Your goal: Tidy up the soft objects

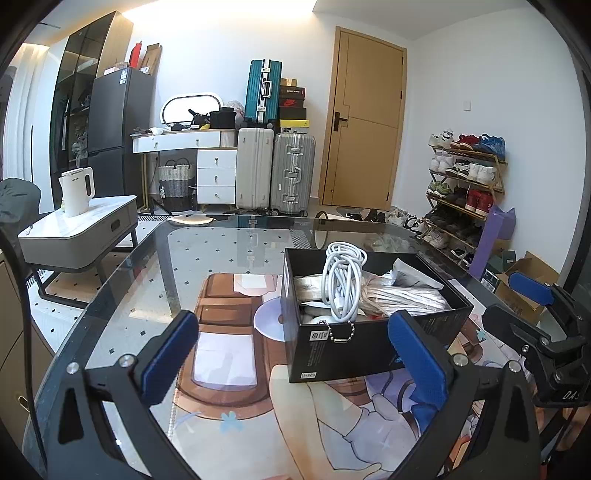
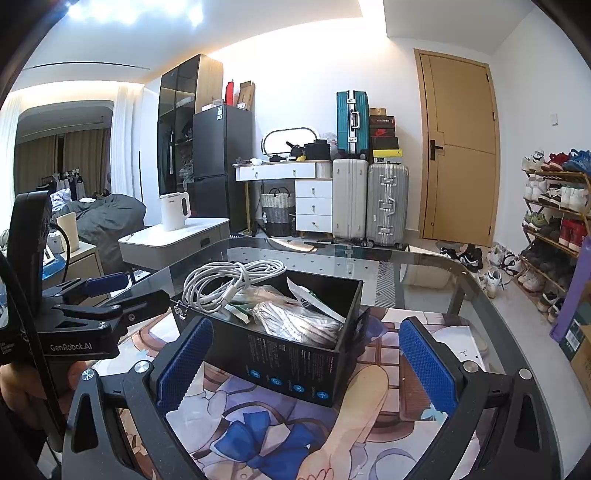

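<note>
Both views are bright and evenly lit, with warm cove light glowing along the ceiling (image 2: 129, 14). The glass tabletop (image 1: 221, 251) carries pale glare and reflections. Fisheye distortion bends the door (image 2: 460, 147) (black vignette fills every corner). Focus stays sharp throughout.

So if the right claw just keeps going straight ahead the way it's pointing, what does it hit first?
Most likely the black box: its near corner sits between the open right claw fingers, straight ahead on the glass table. The white cable lies further in; exact depth is unclear.
</note>
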`<state>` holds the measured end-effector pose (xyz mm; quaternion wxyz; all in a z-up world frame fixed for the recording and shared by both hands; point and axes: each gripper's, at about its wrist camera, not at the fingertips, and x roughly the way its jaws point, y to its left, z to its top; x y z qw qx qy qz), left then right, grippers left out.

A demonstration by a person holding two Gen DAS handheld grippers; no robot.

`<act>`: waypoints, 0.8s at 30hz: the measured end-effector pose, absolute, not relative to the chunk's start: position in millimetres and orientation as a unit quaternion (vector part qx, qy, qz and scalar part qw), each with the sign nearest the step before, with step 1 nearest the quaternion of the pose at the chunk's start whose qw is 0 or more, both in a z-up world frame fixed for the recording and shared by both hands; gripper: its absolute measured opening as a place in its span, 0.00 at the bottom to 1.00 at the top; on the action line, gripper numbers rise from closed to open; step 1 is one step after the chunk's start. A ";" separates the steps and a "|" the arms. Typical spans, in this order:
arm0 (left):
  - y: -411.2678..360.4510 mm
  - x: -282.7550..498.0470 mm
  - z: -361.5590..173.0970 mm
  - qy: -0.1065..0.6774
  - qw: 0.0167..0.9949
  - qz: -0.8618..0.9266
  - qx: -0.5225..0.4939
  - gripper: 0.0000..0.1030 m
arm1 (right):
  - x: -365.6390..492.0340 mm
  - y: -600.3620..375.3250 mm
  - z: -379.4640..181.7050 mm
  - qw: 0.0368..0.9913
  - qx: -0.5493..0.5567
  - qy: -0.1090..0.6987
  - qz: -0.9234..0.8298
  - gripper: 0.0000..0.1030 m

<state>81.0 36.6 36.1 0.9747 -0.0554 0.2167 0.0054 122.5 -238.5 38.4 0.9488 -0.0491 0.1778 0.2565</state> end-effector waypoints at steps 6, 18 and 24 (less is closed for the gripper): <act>36.4 80.5 36.5 0.216 0.975 0.006 -0.054 1.00 | 122.4 -239.0 38.8 0.949 -0.048 0.177 0.256 0.99; 37.1 80.1 37.0 0.216 0.975 0.006 -0.055 1.00 | 122.1 -239.6 39.5 0.950 -0.048 0.174 0.256 0.99; 37.0 80.2 36.9 0.216 0.975 0.007 -0.055 1.00 | 122.1 -239.7 39.1 0.950 -0.048 0.175 0.256 0.99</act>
